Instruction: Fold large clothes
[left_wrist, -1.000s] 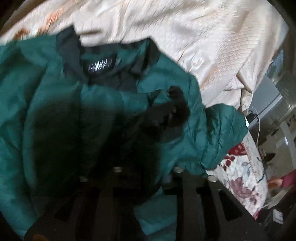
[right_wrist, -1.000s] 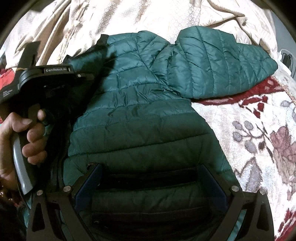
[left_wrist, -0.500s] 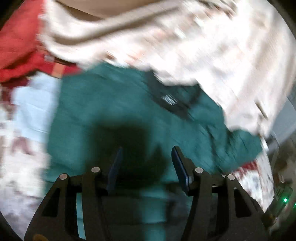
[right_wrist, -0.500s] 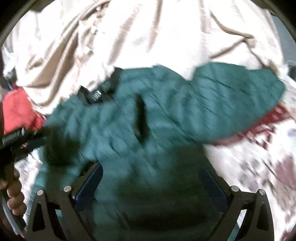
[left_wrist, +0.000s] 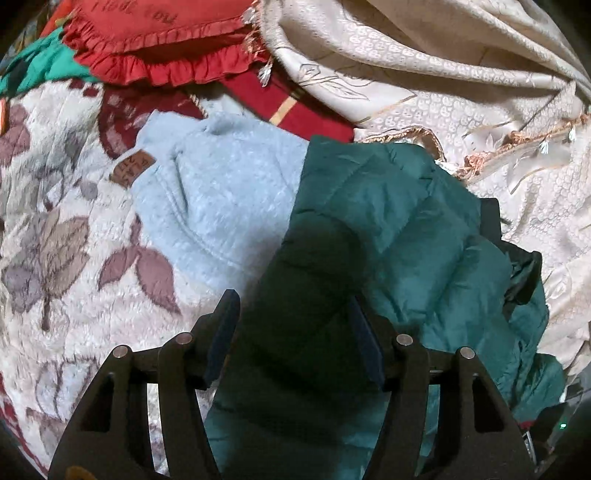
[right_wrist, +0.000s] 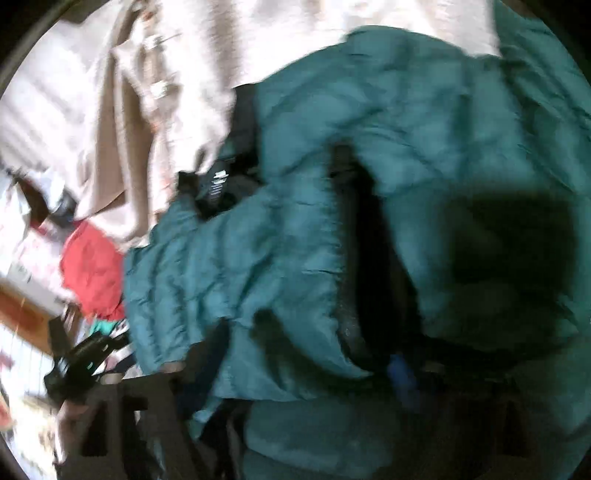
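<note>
You are folding the green puffer jacket, which is lying on the bed at one o'clock from your left tongs; these are gaping open over it. The right tongs are too blurred to tell. Next, probably regrip an edge.

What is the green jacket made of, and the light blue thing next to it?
The green jacket looks like thin, slightly shiny woven nylon or polyester with puffy filling: stitched lines divide it into soft padded sections that crinkle. The light blue garment looks like matte, fuzzy fleece or sweatshirt knit, with a nubbly surface and a small brown patch that could be leather or an imitation.
</note>
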